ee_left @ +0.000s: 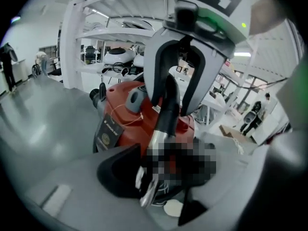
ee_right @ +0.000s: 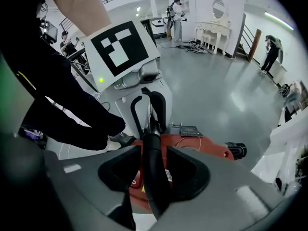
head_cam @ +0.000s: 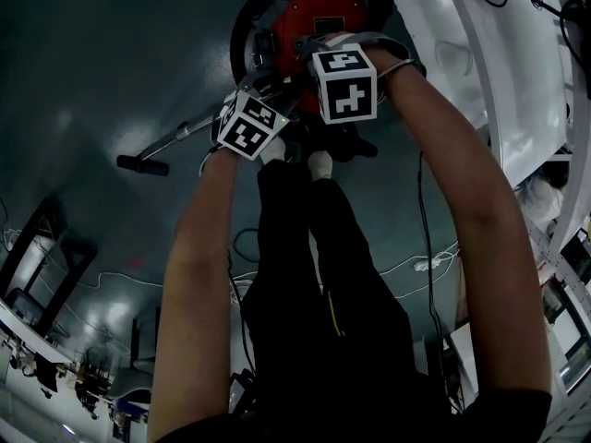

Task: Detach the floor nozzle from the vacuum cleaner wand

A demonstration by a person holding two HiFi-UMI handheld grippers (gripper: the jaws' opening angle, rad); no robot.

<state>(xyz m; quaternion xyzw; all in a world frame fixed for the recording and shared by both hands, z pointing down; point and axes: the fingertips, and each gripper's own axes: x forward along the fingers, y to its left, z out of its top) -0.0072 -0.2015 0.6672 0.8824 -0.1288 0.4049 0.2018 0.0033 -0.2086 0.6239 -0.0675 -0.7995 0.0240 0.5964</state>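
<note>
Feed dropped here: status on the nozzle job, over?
Left gripper open, chrome wand between its jaws. Right gripper shut on black hose. Floor nozzle on wand's end, on floor. Feet close by.

The glossy grey floor (head_cam: 92,81) is carrying a red vacuum cleaner (head_cam: 319,17). Well apart from the vacuum cleaner, to its left, a black floor nozzle (head_cam: 143,165) is lying flat on the end of a metal wand (head_cam: 180,135). Two feet (head_cam: 319,164) in white are standing just on the near side of the vacuum cleaner, and a white cable (head_cam: 434,264) is trailing farther back.
</note>
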